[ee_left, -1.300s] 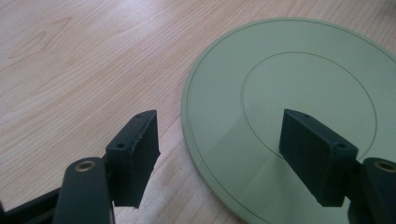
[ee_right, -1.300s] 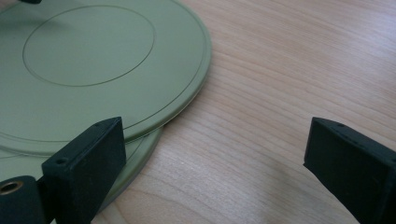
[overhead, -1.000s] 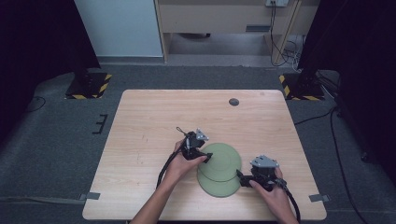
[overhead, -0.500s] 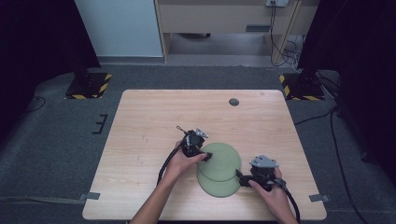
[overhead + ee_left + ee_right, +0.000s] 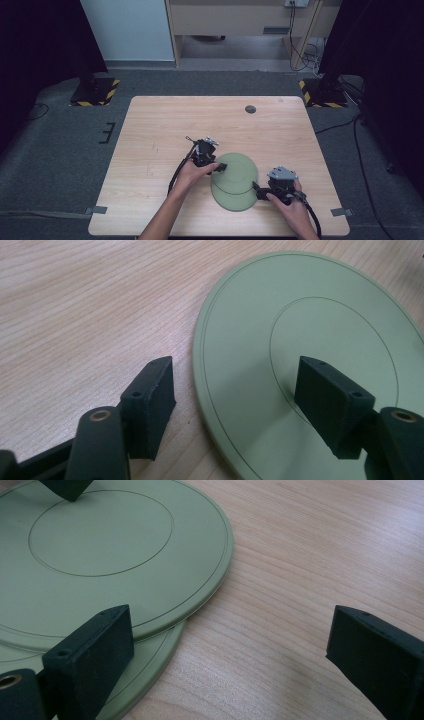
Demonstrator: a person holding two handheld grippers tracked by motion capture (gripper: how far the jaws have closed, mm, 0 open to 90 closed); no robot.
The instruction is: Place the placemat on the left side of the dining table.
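High view: at the near edge of a wooden table (image 5: 150,130), two pale green plates overlap, the upper plate (image 5: 235,170) resting partly on the lower plate (image 5: 235,202). The left gripper (image 5: 218,167) reaches over the upper plate's left rim; the right gripper (image 5: 256,190) sits at the stack's right edge.

Left gripper view: the jaws, which have just been opening, straddle the upper plate's (image 5: 310,340) rim, one over the wood, one above the plate; neither pad appears to press on it, though contact is hard to judge.

Right gripper view: jaws released and wide, one beside the overlapping rims of the upper plate (image 5: 100,555) and lower plate (image 5: 150,670), the other over bare wood.

The step looks like separating or restacking the plates; next, the left jaws likely must close on the rim.
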